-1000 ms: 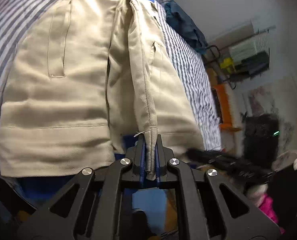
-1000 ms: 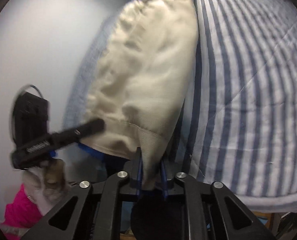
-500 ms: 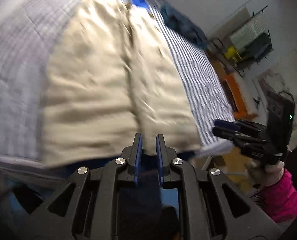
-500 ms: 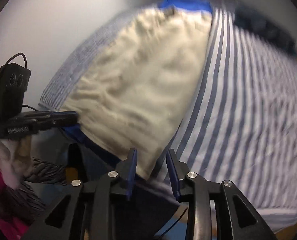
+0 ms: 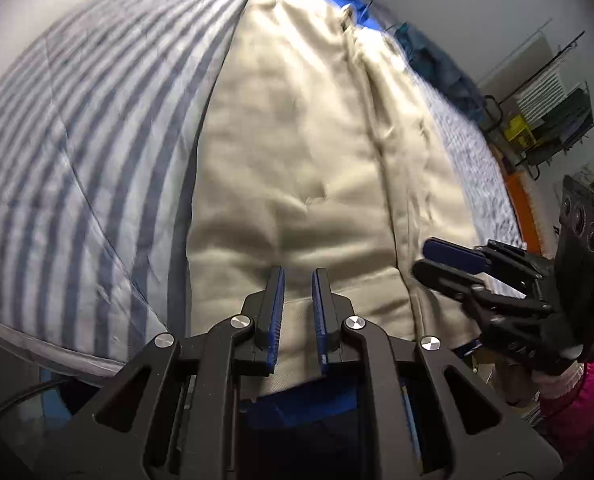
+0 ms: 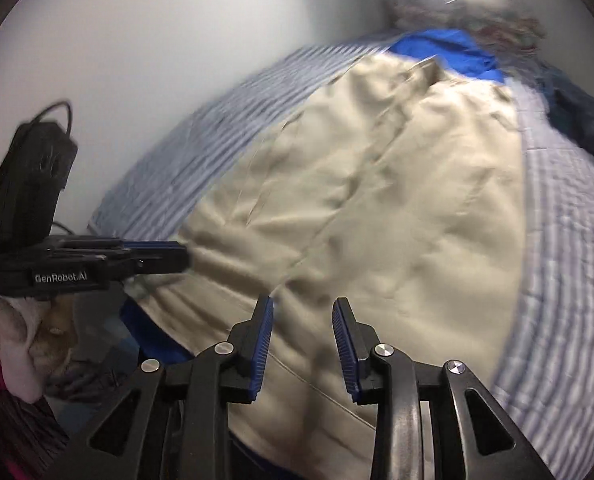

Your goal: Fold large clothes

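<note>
Hovering both grippers, left [image 5: 297, 280] & right [image 6: 303, 312], jaws apart, empty, over beige woven cotton trousers [image 5: 309, 152]; soft, floppy, medium-wt — I'd pinch hem corners, lower frame.

The beige garment [image 5: 297, 152] is a matt woven cloth, a little rough, with soft creases and stitched seams. The striped bed cover [image 5: 77, 140] under it is a thin, soft, quilted cloth. The blue cloth [image 6: 445, 50] at the far end looks smooth. The left gripper [image 5: 297, 280] is of matt black plastic with shiny metal screws and ribbed blue pads [image 5: 277, 312]. The right gripper [image 6: 303, 312] has the same finish.
</note>
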Available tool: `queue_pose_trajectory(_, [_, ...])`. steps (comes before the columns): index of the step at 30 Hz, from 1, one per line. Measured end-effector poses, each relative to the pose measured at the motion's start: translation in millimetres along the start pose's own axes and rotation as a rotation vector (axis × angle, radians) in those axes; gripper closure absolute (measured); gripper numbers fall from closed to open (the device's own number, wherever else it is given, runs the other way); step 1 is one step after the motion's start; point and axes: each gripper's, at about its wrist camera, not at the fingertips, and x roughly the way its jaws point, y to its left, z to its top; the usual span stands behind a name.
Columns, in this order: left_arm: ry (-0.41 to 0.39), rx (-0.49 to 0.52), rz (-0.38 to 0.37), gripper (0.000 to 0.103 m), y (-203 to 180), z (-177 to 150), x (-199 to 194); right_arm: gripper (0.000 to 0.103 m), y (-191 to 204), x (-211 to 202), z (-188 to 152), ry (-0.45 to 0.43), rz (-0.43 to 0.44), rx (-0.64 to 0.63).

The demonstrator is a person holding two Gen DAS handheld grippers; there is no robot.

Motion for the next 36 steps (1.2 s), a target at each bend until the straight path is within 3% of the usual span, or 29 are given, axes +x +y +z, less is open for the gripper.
queue_pose_trajectory(3, [-0.003, 0.042, 0.01, 0.092, -1.9, -1.1, 3.0, 0.071, 3.8, 11.3, -2.2, 0.004, -0.015, -0.033])
queue_pose_trajectory(6, [0.001, 0.008, -0.011, 0.092, -0.8, -0.4, -4.2, 0.071, -6.1, -0.7, 4.5, 0.029, 0.037, -0.013])
queue_pose_trajectory(9, [-0.013, -0.058, -0.062, 0.092, 4.1, 1.4, -15.2, 0.071, -21.3, -20.7, 16.8, -0.066, 0.003, 0.018])
queue_pose_trajectory(14, [-0.064, -0.067, -0.025, 0.092, 8.4, 9.5, -29.1, 0.07, -48.4, -22.7, 29.6, -0.097, 0.019, 0.144])
queue_pose_trajectory(17, [-0.082, -0.096, -0.017, 0.074, 19.8, 11.3, -34.0, 0.07, -43.0, -16.1, 26.3, -0.1, 0.023, 0.121])
queue_pose_trajectory(21, [-0.078, -0.13, 0.006, 0.074, 33.9, 9.8, -30.8, 0.068, -28.8, 0.2, 41.3, -0.146, -0.026, 0.066])
queue_pose_trajectory(25, [-0.016, -0.119, 0.026, 0.068, 37.1, 9.3, -12.4, 0.066, -24.9, 40.1, 47.7, 0.01, -0.017, 0.058])
queue_pose_trajectory(29, [0.004, -0.172, -0.02, 0.065, 47.6, 4.9, -9.0, 0.052, -18.1, 27.1, 42.3, 0.077, 0.004, 0.028])
queue_pose_trajectory(33, [0.016, -0.205, -0.08, 0.065, 57.8, -7.3, -15.4, 0.043, -37.0, -15.7, 15.8, 0.053, 0.006, 0.087])
queue_pose_trajectory(36, [0.02, -0.192, -0.109, 0.065, 58.6, -15.3, -18.5, 0.046, -57.8, -30.4, -26.5, 0.08, 0.0, 0.172])
